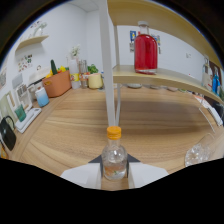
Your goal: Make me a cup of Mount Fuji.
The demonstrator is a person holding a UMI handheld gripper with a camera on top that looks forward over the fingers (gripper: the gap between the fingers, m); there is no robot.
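My claw [114,175] is clamped on a small clear plastic bottle with an orange cap [114,156], both white fingers [82,176] pressing its sides above the wooden surface [75,125]. I can read no label on it. A red-filled glass bottle [145,50] stands on the wooden shelf [165,76] beyond; a clear glass [201,150] sits nearby.

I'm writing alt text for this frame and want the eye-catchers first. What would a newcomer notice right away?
First, the small clear bottle with an orange cap, standing between the gripper jaws on the wooden table. Next, the big jar of red liquid on the raised shelf beyond it. Then the orange pot far back among the clutter.
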